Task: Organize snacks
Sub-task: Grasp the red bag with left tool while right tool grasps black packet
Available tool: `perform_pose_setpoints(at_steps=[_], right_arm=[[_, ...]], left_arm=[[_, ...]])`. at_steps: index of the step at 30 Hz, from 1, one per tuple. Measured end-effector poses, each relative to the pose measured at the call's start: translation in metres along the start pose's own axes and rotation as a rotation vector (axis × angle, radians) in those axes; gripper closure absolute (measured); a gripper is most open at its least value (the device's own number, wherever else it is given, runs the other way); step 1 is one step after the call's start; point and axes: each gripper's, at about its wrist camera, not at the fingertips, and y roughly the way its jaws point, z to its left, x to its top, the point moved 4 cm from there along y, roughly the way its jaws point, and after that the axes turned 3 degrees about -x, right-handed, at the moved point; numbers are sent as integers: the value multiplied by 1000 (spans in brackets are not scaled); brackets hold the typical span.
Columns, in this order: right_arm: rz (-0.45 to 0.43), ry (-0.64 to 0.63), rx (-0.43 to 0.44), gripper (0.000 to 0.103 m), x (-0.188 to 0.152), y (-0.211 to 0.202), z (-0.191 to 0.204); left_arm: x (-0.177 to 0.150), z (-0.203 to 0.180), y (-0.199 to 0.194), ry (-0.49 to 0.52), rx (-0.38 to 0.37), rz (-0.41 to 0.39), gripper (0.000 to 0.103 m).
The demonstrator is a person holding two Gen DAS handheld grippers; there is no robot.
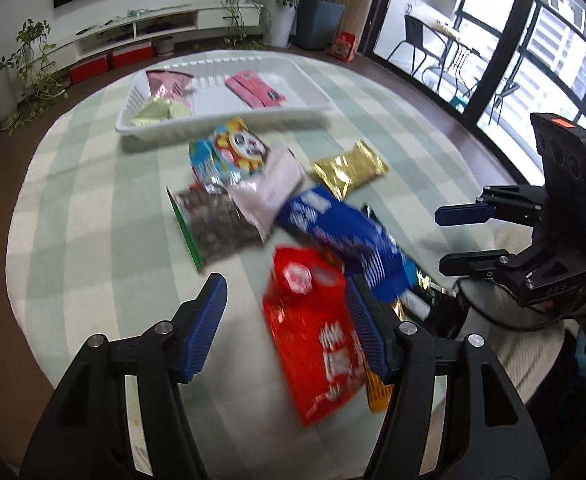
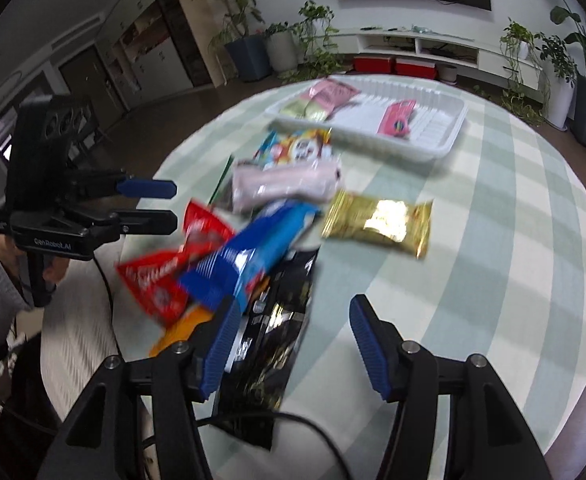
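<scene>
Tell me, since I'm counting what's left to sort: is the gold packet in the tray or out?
Out. The gold packet lies on the tablecloth, apart from the tray.

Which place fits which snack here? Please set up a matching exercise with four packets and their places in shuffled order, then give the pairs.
Things:
1. gold packet
2. pink flat packet
3. red packet
4. black packet

Places:
A. in the white tray
B. alone on the cloth, beside the pile
C. nearest the left gripper, partly under the blue packet
D. just ahead of the right gripper, at the table's near edge

Pairs: 1-B, 2-A, 3-C, 4-D
</scene>
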Motion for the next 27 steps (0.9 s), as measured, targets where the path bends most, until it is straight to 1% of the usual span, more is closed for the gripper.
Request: perform_pose_setpoints(at_steps=[3, 7, 13, 18, 19, 24, 27], right_arm=[[30, -31, -12, 42, -17, 6, 13], [54, -94, -58, 42, -29, 13, 26], [65, -145, -97, 42, -33, 20, 35], [86, -189, -121, 43, -34, 26, 42], [95, -197, -126, 44, -35, 29, 44], [99, -193, -132, 45, -36, 32, 43], [97, -193, -131, 45, -36, 32, 42]], left_arm=[[-10, -2, 4, 1, 9, 23, 44], [-13, -4, 5, 2, 18, 25, 43], [-12, -6, 7, 2, 13, 32, 43], [-16, -10, 15, 18, 10, 64, 43], [-16, -9, 18, 13, 10, 68, 43], [-16, -4, 25, -4, 4, 72, 43], [-15, -3, 34, -8, -11, 87, 43]])
